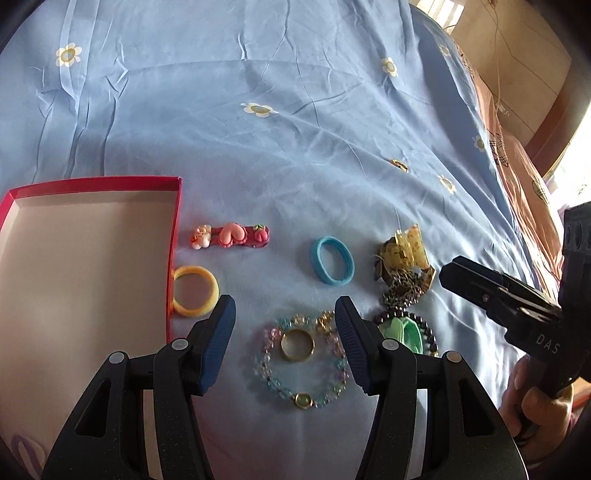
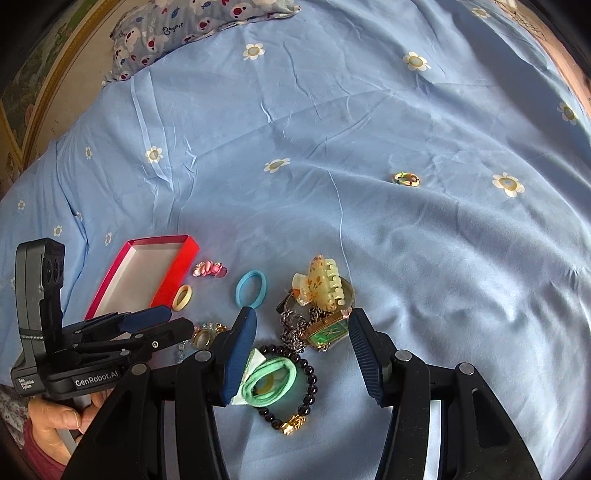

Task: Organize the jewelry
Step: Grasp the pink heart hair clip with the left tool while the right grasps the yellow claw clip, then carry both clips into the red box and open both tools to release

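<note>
A red box (image 1: 176, 221) with a bare pale floor lies at the left; it also shows in the right wrist view (image 2: 184, 258). My left gripper (image 1: 285, 325) is open above a gold ring (image 1: 297, 345) inside a pastel bead bracelet (image 1: 266, 365). A yellow hair tie (image 1: 212, 291), pink hair clip (image 1: 229, 236), blue hair tie (image 1: 332, 266) and claw clip (image 1: 404, 247) lie beyond. My right gripper (image 2: 303, 339) is open over a black bead bracelet (image 2: 310, 376), green hair tie (image 2: 273, 380) and green-faced watch (image 2: 328, 332).
Everything lies on a blue flowered bedsheet (image 2: 332, 129). A small iridescent ring (image 2: 405, 179) lies apart, farther out. A patterned pillow (image 2: 177, 26) sits at the far left. A pink quilt (image 1: 524, 177) lies along the right edge.
</note>
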A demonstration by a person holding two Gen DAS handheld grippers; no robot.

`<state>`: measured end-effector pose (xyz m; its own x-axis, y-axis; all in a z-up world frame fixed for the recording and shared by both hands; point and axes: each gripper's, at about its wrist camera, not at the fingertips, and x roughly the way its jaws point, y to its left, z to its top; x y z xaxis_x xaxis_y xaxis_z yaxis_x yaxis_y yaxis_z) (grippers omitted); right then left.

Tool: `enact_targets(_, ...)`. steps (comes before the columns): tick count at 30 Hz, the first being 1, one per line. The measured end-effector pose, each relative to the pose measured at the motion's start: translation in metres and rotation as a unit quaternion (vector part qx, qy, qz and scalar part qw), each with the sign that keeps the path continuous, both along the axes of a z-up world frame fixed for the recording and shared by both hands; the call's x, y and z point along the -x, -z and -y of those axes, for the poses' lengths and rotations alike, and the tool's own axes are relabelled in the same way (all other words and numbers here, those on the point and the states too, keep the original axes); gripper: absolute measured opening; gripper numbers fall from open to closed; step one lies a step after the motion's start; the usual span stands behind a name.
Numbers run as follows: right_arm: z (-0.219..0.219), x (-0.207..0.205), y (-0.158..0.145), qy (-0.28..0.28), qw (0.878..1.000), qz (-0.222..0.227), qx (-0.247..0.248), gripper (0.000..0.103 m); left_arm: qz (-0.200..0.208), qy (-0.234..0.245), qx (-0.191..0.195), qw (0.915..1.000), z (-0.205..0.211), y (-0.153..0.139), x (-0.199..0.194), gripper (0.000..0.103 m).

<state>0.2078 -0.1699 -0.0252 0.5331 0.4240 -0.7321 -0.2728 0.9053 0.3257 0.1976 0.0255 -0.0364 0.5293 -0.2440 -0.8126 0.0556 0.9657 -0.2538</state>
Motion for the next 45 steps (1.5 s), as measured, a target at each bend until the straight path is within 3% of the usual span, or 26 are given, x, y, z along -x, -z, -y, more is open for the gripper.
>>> enact_targets(5, -0.007, -0.015, 0.005, -0.010, 1.000, -0.001, 0.019, 0.054, -0.002, -0.014, 0.003, 0.9999, -0.006, 0.004, -0.022, 0.055)
enact_targets(16, -0.017, -0.032, 0.021, -0.023, 0.999, -0.009, 0.033, 0.053, -0.020, -0.010, -0.050, 0.9985, -0.008, 0.021, -0.059, 0.055)
enact_targets(20, -0.017, -0.034, 0.024, -0.024, 0.999, -0.013, 0.031, 0.045, -0.032, 0.001, -0.083, 0.9960, -0.010, 0.026, -0.066, 0.055)
enact_targets(24, -0.014, -0.035, 0.026, -0.023, 0.999, -0.014, 0.031, 0.037, -0.030, 0.022, -0.089, 0.9953, -0.012, 0.027, -0.067, 0.056)
enact_targets(26, -0.013, -0.035, 0.026, -0.023, 0.999, -0.014, 0.027, 0.037, -0.027, 0.029, -0.092, 0.9950, -0.012, 0.027, -0.065, 0.051)
enact_targets(27, -0.013, -0.035, 0.026, -0.022, 0.999, -0.013, 0.026, 0.037, -0.026, 0.034, -0.092, 0.9948, -0.012, 0.027, -0.064, 0.037)
enact_targets(32, -0.011, -0.032, 0.021, -0.018, 1.000, -0.002, 0.022, 0.037, -0.018, 0.044, -0.099, 0.9939, -0.006, 0.024, -0.061, 0.035)
enact_targets(35, -0.008, -0.029, 0.014, -0.015, 1.000, 0.006, 0.013, 0.037, -0.009, 0.047, -0.095, 0.9943, -0.003, 0.018, -0.057, 0.035)
enact_targets(45, -0.002, -0.007, -0.010, -0.016, 0.999, 0.023, -0.017, 0.037, 0.033, 0.048, -0.023, 0.9980, 0.000, -0.025, -0.012, 0.035)
